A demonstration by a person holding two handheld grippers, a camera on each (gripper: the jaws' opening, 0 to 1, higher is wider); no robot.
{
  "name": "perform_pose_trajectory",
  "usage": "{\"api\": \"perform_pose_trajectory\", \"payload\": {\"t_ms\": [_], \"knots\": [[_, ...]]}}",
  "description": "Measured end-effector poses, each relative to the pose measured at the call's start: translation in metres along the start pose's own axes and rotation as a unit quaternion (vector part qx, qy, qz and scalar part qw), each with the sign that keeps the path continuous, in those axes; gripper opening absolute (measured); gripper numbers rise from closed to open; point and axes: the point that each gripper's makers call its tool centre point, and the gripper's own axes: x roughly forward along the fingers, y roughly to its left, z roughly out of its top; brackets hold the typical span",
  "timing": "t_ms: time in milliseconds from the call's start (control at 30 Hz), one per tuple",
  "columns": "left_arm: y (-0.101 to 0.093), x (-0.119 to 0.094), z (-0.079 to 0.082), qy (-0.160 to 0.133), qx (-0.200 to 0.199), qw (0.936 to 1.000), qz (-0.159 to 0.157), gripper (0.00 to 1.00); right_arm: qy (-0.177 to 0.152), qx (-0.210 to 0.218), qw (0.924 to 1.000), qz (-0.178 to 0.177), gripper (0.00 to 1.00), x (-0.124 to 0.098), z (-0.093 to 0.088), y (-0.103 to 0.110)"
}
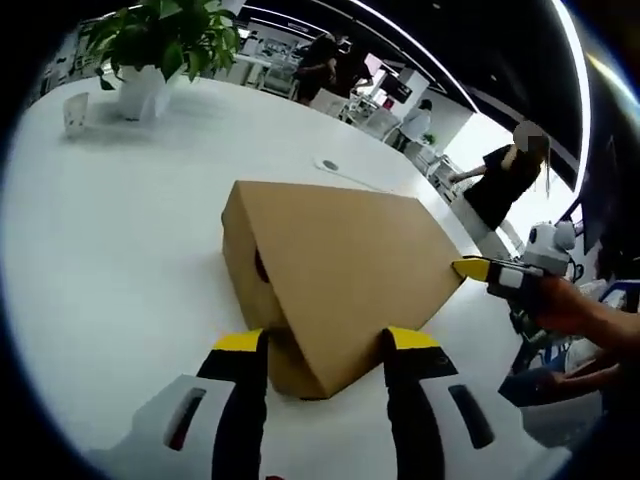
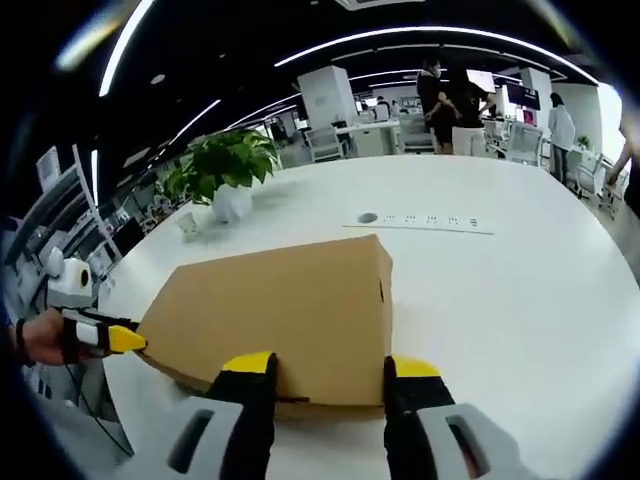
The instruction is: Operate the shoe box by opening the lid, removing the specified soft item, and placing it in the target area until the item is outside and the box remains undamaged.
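Facing the closed shoe box (image 1: 330, 280) on the white table (image 1: 110, 260), I hold my left gripper (image 1: 327, 345) wide around its near corner and my right gripper (image 2: 330, 368) wide at its edge. A potted plant (image 2: 225, 170) and power strip (image 2: 420, 222) sit well behind.

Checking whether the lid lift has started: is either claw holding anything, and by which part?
Nothing is clearly held. Both claws stand open at the closed shoe box: left claw straddles a corner, right claw an edge.
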Motion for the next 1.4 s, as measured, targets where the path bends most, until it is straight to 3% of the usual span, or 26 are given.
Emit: {"api": "perform_pose_trajectory", "payload": {"t_ms": [700, 1033, 1300, 1400], "knots": [[0.025, -0.048, -0.023, 0.032, 0.037, 0.9988, -0.011, 0.44, 0.020, 0.011, 0.9997, -0.002, 0.37, -0.030, -0.047, 0.061], [0.032, -0.066, -0.033, 0.048, 0.047, 0.9977, -0.002, 0.43, 0.030, 0.011, 0.9995, 0.000, 0.37, -0.034, -0.059, 0.075], [0.035, -0.073, -0.036, 0.044, 0.047, 0.9979, -0.003, 0.43, 0.027, 0.009, 0.9996, 0.005, 0.37, -0.035, -0.064, 0.082], [0.036, -0.072, -0.035, 0.043, 0.040, 0.9982, -0.003, 0.44, 0.025, 0.001, 0.9994, 0.024, 0.38, -0.035, -0.064, 0.081]]}}
